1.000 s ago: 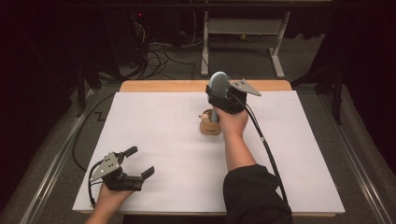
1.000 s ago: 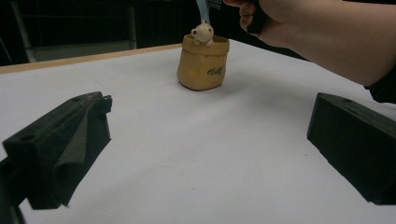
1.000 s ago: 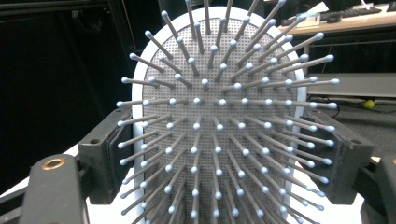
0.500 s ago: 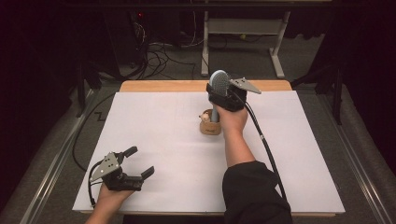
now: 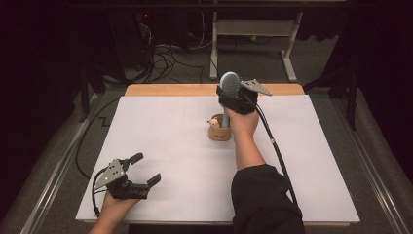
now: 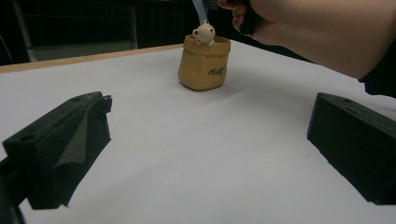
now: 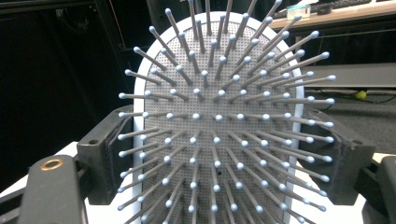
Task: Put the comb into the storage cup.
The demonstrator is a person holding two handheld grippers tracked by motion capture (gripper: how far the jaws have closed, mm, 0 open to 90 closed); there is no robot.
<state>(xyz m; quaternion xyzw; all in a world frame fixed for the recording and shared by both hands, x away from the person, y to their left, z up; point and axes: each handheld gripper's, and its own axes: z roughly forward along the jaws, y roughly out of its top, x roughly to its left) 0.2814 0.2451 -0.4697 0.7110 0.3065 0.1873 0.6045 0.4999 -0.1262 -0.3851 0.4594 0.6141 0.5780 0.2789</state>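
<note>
Nothing has moved since the earlier frame: both hands and every item sit as they did.

Item 1, hairbrush (image 5: 229, 84): pale blue, oval head, upright, bristles facing the right gripper camera (image 7: 219, 126). Its handle runs down into the pot. Location: about 12 o'clock on the table, toward the far edge.

Item 2, right hand-held gripper (image 5: 234, 100): clamped on the hairbrush, one jaw against each side edge of the head, where it narrows toward the handle. Cable trails back toward 5 o'clock.

Item 3, pot (image 5: 220, 130): small, tan, sack-shaped, dark lettering on the front (image 6: 204, 63). Stands on the table directly below the right hand-held gripper, just at 9 o'clock of the person's wrist. A small cream animal figure (image 6: 204, 33) peeks over its rim.

Item 4, left hand-held gripper (image 5: 141, 169): resting at 7 o'clock on the table, well apart from the pot, jaws spread wide with nothing between them.

Item 5, table (image 5: 160, 126): covered in white, wooden edge showing at 12 o'clock.
</note>
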